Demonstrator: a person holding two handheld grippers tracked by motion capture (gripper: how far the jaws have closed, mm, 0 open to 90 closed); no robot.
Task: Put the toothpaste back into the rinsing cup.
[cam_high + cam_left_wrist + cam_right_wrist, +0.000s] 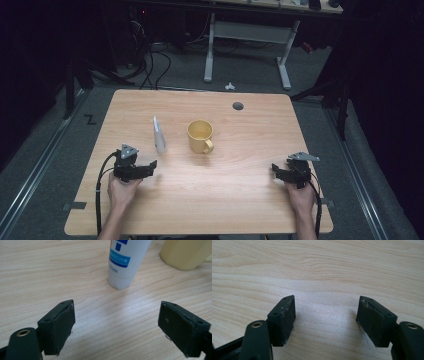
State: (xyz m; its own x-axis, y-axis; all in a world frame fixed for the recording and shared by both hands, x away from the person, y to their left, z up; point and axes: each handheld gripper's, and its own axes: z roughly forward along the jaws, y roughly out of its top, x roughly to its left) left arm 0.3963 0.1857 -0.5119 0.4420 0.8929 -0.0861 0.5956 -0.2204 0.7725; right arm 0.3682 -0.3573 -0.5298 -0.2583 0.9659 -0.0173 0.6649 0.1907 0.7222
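Left gripper [117, 322], jaws wide and empty, faces the white tube [126, 262] standing mid-worktop beside the yellow mug [200, 136]; we advance squarely and close low on its body.

On the table [240, 190], the tube [159, 134] stands just left of the mug [200, 136].

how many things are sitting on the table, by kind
White tube with blue label, standing on its cap: 1
Yellow mug: 1
Total: 2
The open left gripper and open right gripper rest near the table's front edge and are not counted.
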